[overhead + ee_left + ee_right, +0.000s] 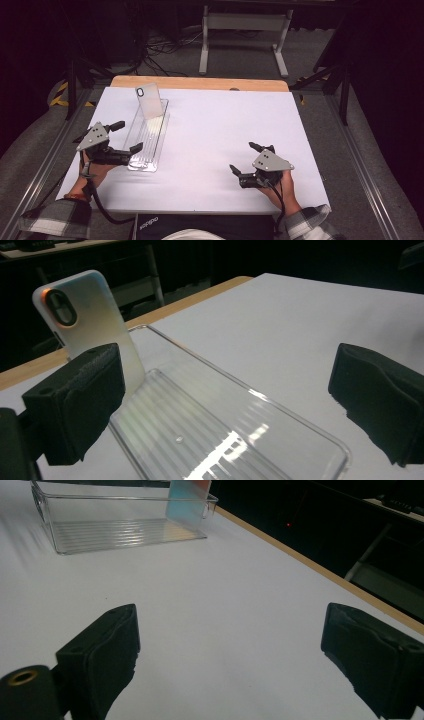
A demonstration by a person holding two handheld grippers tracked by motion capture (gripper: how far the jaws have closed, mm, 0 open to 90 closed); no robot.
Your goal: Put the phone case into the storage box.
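A clear ribbed plastic tray (149, 145) lies lengthwise on the left part of the white table. A white phone case (149, 101) with a dark oval camera cut-out stands tilted against the tray's far end. My left gripper (126, 136) hovers over the tray's left edge and near half, open, with nothing between its jaws. The left gripper view shows the case (85, 325) beyond the left jaw and the tray (200, 425) below the left gripper (227, 385). My right gripper (244, 158) stands open over bare table to the right. From the right gripper (230, 645), tray (115, 532) and case (187, 502) lie far off.
The white table top (225, 130) has a wooden strip (200, 83) along its far edge. Beyond it are a grey floor, cables and a white frame stand (245, 37). Dark metal rails run along both sides of the table.
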